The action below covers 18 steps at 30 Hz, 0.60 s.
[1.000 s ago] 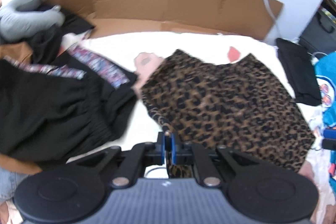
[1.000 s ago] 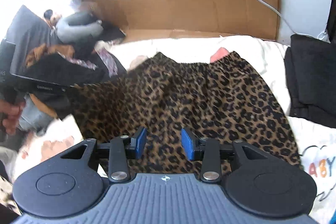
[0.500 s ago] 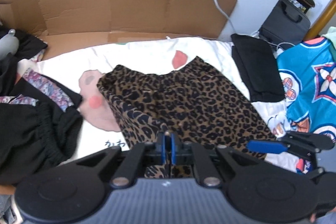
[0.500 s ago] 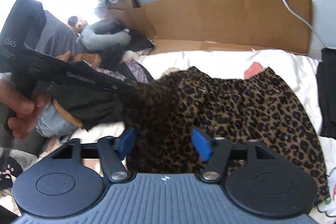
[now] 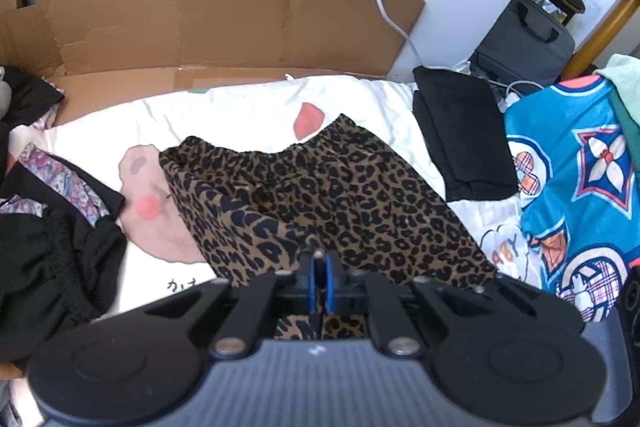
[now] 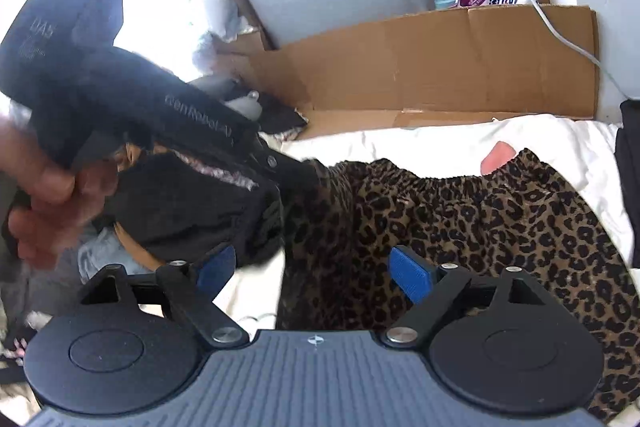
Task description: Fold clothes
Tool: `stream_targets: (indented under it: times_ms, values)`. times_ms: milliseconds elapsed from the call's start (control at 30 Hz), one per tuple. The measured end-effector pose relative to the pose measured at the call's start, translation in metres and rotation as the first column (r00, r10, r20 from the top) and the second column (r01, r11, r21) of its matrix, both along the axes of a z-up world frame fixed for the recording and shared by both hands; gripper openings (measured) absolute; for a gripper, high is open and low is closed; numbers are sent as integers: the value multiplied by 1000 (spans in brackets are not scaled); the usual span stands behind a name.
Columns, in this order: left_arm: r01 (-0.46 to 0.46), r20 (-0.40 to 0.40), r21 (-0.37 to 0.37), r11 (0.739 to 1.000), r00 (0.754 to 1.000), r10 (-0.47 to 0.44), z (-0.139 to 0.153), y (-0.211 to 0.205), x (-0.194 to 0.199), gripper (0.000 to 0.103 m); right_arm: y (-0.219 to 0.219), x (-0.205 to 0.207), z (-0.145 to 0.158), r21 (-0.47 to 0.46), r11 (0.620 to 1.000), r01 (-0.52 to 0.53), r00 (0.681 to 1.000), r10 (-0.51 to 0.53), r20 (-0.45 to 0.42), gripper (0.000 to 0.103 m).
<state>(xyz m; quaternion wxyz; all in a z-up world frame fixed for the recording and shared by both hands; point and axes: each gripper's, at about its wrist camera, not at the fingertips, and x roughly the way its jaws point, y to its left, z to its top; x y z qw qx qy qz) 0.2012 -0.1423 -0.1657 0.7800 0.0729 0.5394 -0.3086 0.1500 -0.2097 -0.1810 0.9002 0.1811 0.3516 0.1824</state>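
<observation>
Item: leopard-print garment point(image 5: 320, 195), elastic waistband toward the far edge of the bed point(image 5: 240, 107), hem toward the near edge. It lies mostly flat on the white printed bedcover, roughly mid-bed; its long axis runs from far edge to near edge, and the hem side is lifted.

Left tool point(image 5: 319, 267): blue pads pressed together, pinching the garment's near hem at its left part; spotted cloth shows between and below the pads. In the right wrist view this tool point(image 6: 276, 163) is seen from the side, held by a hand point(image 6: 52, 195) and reaching in from the left edge of the bed to the garment's left border.

Right tool point(image 6: 314, 265): pads spread wide, holding nothing. It hovers over the near hem with cloth directly beneath and ahead of the gap; whether a pad touches the fabric cannot be told.

Governing relation: the garment extends straight away from both tools toward the far edge, so a hem-to-waistband fold would travel along that axis. The right tool appears nearer the free right part of the hem and, by judgement, needs to close there first.

Adjacent stock: black clothes pile point(image 5: 52, 247) at the left edge; folded black garment point(image 5: 460, 139) at the right edge; blue patterned cloth point(image 5: 580, 187) beyond it; cardboard point(image 5: 224, 15) along the far edge.
</observation>
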Motion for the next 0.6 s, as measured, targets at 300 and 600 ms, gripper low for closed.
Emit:
stream_targets:
  times_ms: [300,600]
  values:
    - [2,-47,-38,999,999,-4,0,-11,1,6,6,28,-5,-19,1000,10,999,-10,-31,49]
    - [2,-80,-64,998,997,-7,-2,-27,0,6,12,43,-12,-77,997,16,998,-20,-52,1]
